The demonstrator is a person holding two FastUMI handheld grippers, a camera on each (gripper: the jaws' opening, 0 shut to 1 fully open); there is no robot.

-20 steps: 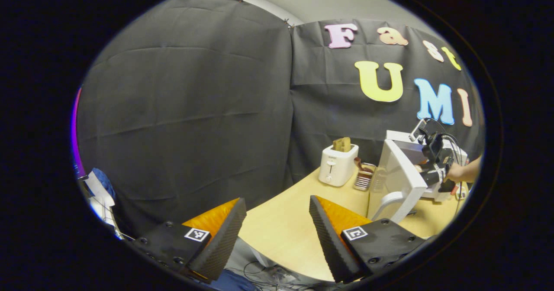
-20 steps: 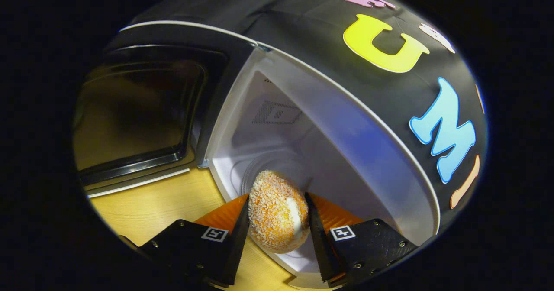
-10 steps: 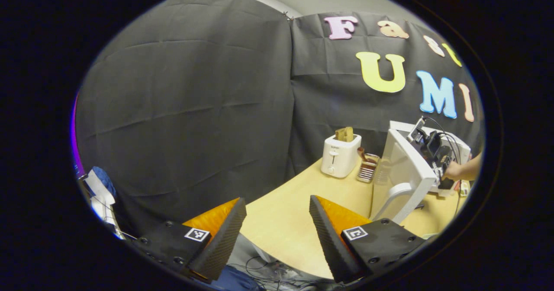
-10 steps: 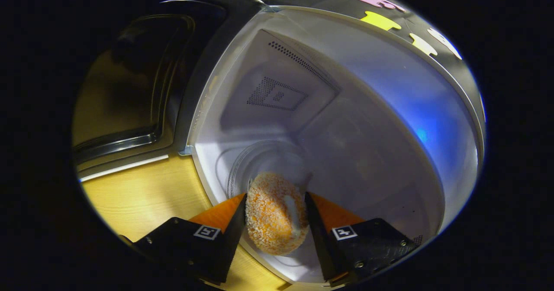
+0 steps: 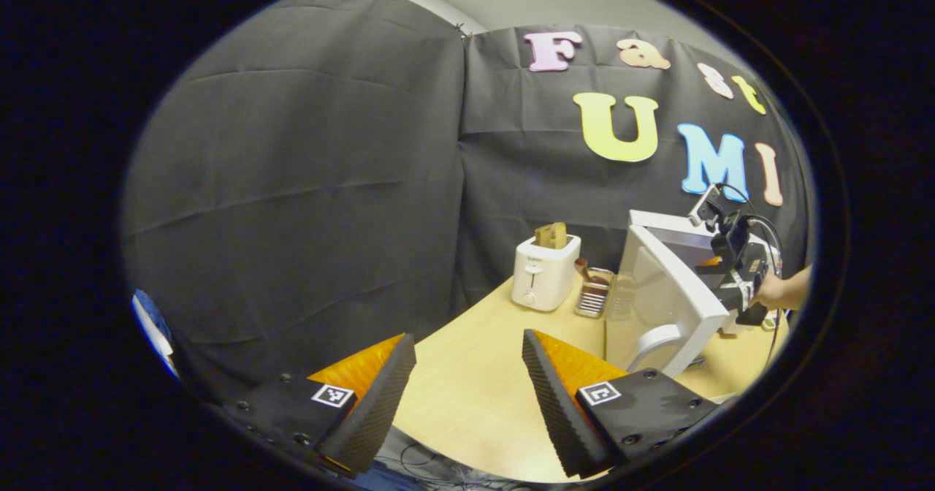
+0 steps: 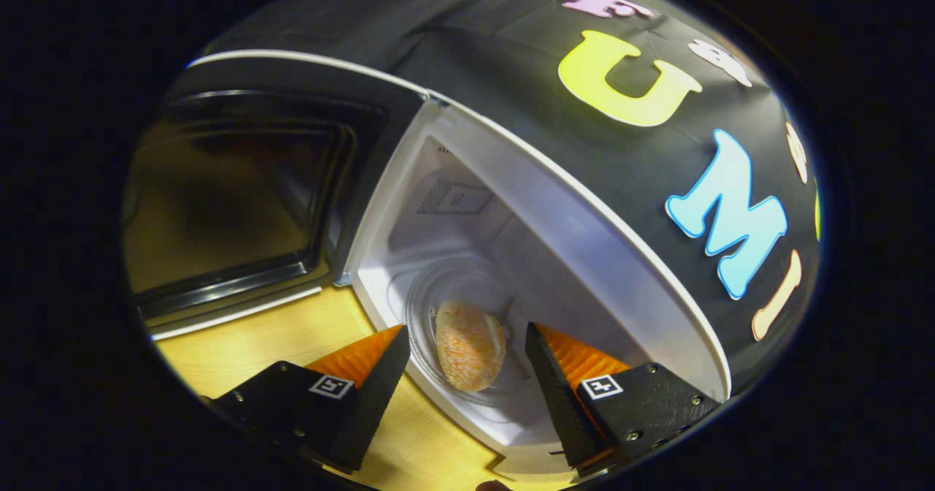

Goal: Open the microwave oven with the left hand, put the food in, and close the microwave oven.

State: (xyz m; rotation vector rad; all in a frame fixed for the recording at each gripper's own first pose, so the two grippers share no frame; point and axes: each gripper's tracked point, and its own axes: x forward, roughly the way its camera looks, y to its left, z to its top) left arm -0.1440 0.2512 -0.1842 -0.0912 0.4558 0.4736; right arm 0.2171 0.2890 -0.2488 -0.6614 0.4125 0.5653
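Observation:
In the right gripper view, the crumb-coated round food (image 6: 470,344) lies on the glass turntable (image 6: 431,308) inside the white microwave (image 6: 555,206). My right gripper (image 6: 467,359) is open just outside the cavity, its fingers apart on either side of the food and not touching it. The microwave door (image 6: 241,191) stands swung open to the left. In the left gripper view, my left gripper (image 5: 467,374) is open over the near table edge with nothing between its fingers. Far right stands the microwave (image 5: 657,246) with its open door (image 5: 661,301), the right gripper (image 5: 730,272) and a hand (image 5: 774,292) at it.
A white toaster (image 5: 544,272) with bread in its slot stands at the back of the wooden table (image 5: 497,374). A small metal rack (image 5: 593,294) sits between the toaster and the microwave. Black cloth walls the booth behind and to the left.
The right gripper opened, let go of the food on the turntable and drew back out of the cavity. The left gripper view shifted slightly; its fingers stayed open.

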